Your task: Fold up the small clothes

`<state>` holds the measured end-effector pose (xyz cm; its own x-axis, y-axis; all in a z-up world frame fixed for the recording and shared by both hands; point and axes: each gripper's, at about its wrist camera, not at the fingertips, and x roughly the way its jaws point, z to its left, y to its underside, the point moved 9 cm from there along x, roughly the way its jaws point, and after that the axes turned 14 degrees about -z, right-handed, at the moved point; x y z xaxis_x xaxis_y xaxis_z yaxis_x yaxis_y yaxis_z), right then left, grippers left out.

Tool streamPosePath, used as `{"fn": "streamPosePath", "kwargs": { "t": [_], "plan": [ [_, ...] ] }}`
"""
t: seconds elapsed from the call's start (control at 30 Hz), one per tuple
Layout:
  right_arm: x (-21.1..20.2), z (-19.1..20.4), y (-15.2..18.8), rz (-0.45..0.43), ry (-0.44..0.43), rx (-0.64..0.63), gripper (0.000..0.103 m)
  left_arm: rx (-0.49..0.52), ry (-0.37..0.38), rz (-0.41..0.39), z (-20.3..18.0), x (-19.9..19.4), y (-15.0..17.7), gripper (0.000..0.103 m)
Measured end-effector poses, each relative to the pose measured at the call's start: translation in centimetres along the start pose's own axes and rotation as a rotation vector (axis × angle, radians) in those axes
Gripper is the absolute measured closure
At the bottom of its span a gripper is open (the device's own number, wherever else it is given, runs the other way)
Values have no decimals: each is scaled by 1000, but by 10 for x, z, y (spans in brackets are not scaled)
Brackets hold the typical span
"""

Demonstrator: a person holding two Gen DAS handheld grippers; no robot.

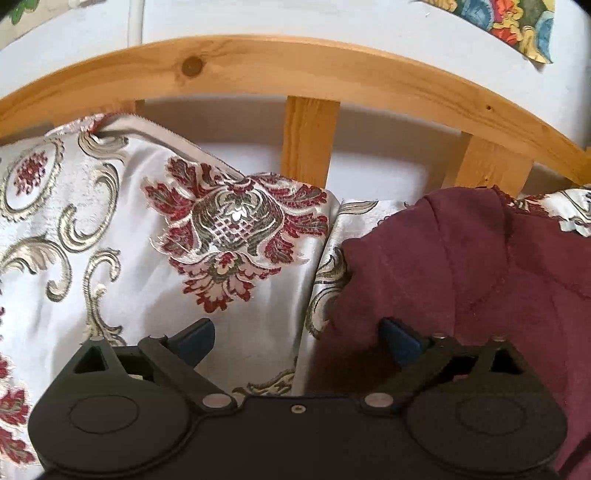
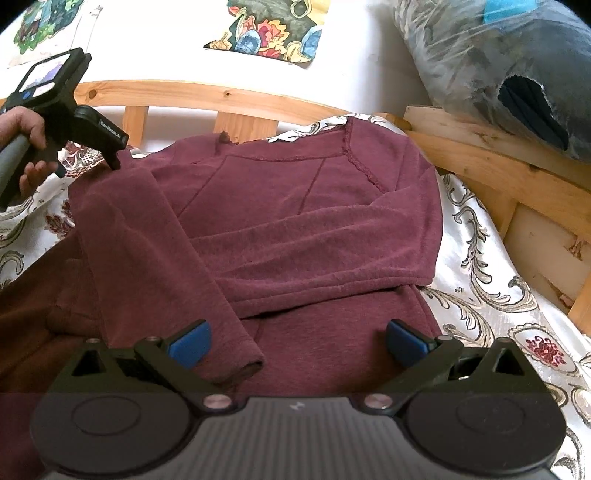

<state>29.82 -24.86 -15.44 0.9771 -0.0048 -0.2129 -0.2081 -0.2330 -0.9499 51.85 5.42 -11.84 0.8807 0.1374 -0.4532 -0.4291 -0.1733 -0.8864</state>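
Bed covered by a pale brocade spread (image 2: 480, 236) with red and grey floral scrollwork. Pine headboard (image 1: 258, 70) along the far edge, slatted, against a white wall. Wooden frame (image 2: 517, 192) at the right side, with a plastic-wrapped dark bundle (image 2: 498, 74) above it. Colourful prints (image 2: 273, 26) stuck on the wall.

Maroon top (image 2: 295, 221) spread flat on the bed, neckline toward the headboard, both sleeves crossed over the body, one cuff lying near the right gripper. Lower hem partly in shadow at the near left.

Right gripper (image 2: 297, 341) above the near part of the top, jaws wide apart, nothing between the pads.

Left gripper (image 1: 297, 336) over the top's left edge and the spread, jaws wide apart, empty; held by a hand (image 2: 26, 140) at the far left.
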Motion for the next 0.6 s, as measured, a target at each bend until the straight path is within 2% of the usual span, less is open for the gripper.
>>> {"fn": "streamPosePath", "kwargs": {
  "t": [0.27,0.6],
  "plan": [
    [-7,0,-11,-38,-7,-44,0,-7,107,-18,3,-46,20,1],
    [-17,-14,-30,-119,30,-101,0,123,231,-64,-26,-122,53,1]
  ]
}}
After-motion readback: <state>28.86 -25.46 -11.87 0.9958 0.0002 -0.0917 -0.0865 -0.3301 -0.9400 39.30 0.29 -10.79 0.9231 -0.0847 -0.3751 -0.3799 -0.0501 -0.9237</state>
